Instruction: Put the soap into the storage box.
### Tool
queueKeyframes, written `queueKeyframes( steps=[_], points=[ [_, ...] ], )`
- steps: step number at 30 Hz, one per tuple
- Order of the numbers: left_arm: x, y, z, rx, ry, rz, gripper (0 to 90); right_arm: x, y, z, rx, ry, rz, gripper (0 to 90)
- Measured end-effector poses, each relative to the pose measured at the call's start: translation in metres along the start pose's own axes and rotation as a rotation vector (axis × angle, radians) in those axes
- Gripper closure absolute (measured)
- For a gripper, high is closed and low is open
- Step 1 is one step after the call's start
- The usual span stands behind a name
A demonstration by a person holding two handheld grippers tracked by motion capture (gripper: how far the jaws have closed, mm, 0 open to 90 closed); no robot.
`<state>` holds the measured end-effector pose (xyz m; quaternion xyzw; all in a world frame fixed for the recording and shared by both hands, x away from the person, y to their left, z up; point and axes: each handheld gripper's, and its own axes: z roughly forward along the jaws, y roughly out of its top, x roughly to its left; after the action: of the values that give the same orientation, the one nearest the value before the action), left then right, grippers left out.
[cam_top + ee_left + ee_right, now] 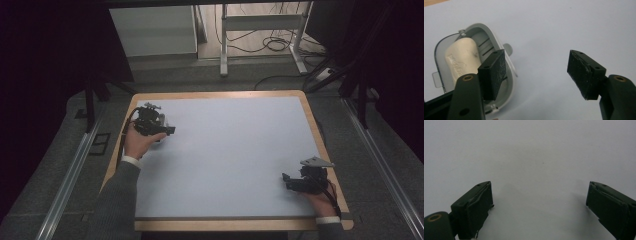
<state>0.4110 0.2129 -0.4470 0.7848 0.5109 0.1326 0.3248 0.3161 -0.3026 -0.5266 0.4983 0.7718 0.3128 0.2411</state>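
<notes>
surface: table (pixel 225 150) with a pale blue-grey top and a light wooden rim showing along its edges
near left edge: grey soap dish (pixel 499 50) lying directly on the top, by the wooden rim
in the dish: cream bar of soap (pixel 461 60), stamped lettering on its face
dish floor: slotted, slots showing beside the bar

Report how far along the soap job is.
Done: the soap bar lies inside the open grey soap case. In hand: the left gripper hovers open beside the case, gripping nothing. The right gripper waits open over bare table. Left, probably: grasping the case.
</notes>
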Motion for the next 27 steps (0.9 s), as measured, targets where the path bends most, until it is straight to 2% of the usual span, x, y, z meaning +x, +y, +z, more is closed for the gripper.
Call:
queueKeyframes(
  steps=[4,11,14,17,22,27],
  points=[
    [-0.011,-0.011,-0.004,-0.022,-0.023,0.029,30.0,0.001,0.001,-0.001,-0.007,-0.001,-0.002,6.7],
    [-0.026,-0.035,-0.001,-0.001,-0.069,0.073,29.3,0.003,0.003,-0.003,-0.019,-0.001,-0.012,6.7],
    [-0.031,-0.045,0.001,0.008,-0.069,0.094,29.3,0.002,0.002,-0.004,-0.02,-0.003,-0.008,6.7],
    [-0.036,-0.058,0.003,0.01,-0.092,0.093,29.3,0.001,0.002,-0.004,-0.023,-0.004,-0.005,6.7],
    [-0.046,-0.082,0.008,0.04,-0.128,0.119,28.9,0.0,0.002,-0.004,-0.023,-0.006,-0.003,6.7],
    [-0.053,-0.104,0.008,0.038,-0.141,0.117,28.7,0.001,0.002,-0.004,-0.023,-0.005,-0.007,6.7]
  ],
)
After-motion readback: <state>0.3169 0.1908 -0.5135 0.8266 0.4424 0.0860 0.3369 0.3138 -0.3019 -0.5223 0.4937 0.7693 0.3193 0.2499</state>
